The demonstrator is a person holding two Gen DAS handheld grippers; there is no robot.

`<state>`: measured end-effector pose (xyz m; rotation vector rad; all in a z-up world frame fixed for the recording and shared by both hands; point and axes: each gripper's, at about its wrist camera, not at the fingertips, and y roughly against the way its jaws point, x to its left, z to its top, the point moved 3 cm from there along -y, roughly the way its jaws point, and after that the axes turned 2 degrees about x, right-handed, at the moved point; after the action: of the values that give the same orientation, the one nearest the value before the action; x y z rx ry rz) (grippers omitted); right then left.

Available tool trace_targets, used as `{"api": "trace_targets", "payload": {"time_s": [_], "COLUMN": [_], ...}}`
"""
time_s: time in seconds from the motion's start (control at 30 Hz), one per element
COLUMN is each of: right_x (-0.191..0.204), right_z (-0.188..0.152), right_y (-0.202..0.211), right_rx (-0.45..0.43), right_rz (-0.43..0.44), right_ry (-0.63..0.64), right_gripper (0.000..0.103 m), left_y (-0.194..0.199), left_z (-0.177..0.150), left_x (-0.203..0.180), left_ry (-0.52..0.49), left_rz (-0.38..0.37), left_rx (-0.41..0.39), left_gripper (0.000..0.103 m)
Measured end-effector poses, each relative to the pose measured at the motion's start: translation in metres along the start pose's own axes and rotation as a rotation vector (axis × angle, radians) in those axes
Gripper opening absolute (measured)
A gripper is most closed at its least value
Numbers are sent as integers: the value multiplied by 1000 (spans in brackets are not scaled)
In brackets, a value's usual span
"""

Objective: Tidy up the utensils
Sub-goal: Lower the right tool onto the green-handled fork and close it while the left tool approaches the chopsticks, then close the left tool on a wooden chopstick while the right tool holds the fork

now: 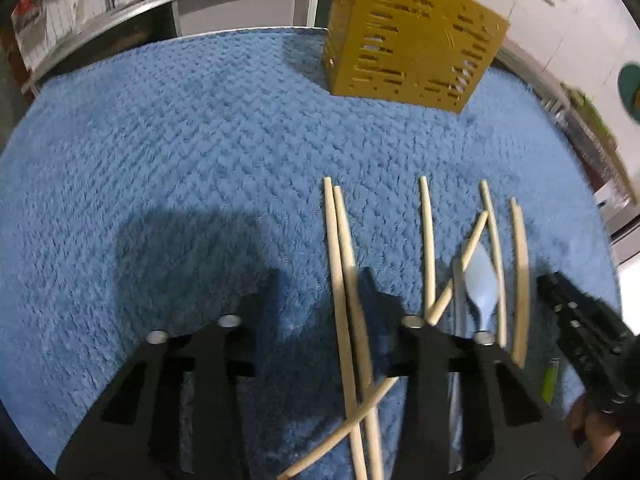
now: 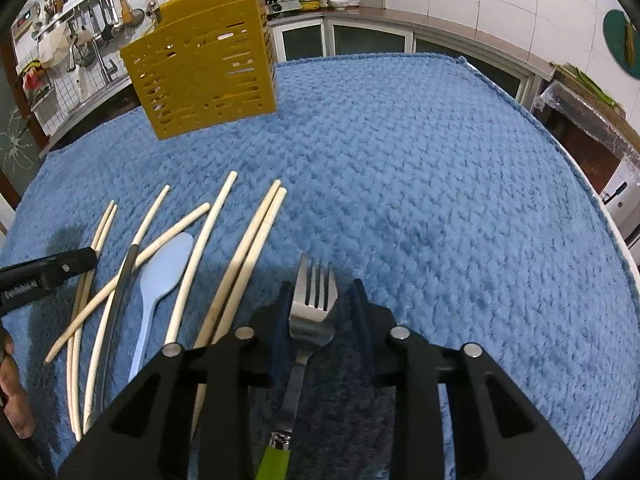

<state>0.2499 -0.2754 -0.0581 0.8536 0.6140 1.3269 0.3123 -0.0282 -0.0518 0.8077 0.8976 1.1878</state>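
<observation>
Left cam: left gripper (image 1: 320, 292) jaws apart w/ two chopsticks (image 1: 344, 276) lying between, not pinched; yellow caddy (image 1: 408, 36) at far end of blue towel (image 1: 180, 152). Right cam: right gripper (image 2: 320, 296) straddles fork (image 2: 314, 304), pads not touching it.

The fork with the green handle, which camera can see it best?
The right wrist view. There the fork lies whole on the blue towel between the fingers of the right gripper, tines, neck and green handle all showing. The left wrist view shows only a green sliver of its handle near the right gripper.
</observation>
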Motion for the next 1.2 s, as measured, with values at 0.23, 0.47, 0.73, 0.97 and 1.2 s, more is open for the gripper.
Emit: {"api": "trace_targets", "payload": {"time_s": [0.23, 0.47, 0.73, 0.97, 1.2], "right_x": [2, 4, 7, 8, 8], "right_z": [-1, -1, 1, 1, 0], "right_y": [0, 0, -2, -3, -3], "right_rx": [-11, -21, -23, -45, -66], "right_rz": [-16, -34, -61, -79, -85], "right_ry": [19, 23, 30, -3, -1], "right_gripper": [29, 29, 29, 29, 29], "left_y": [-1, -8, -13, -12, -11], "left_z": [0, 2, 5, -3, -9], "left_x": [1, -8, -23, -24, -26], "left_ry": [-11, -38, -96, -102, -106], "left_rz": [-15, 29, 118, 144, 171], "left_rx": [7, -7, -33, -97, -155], "left_gripper": [18, 19, 19, 19, 19]}}
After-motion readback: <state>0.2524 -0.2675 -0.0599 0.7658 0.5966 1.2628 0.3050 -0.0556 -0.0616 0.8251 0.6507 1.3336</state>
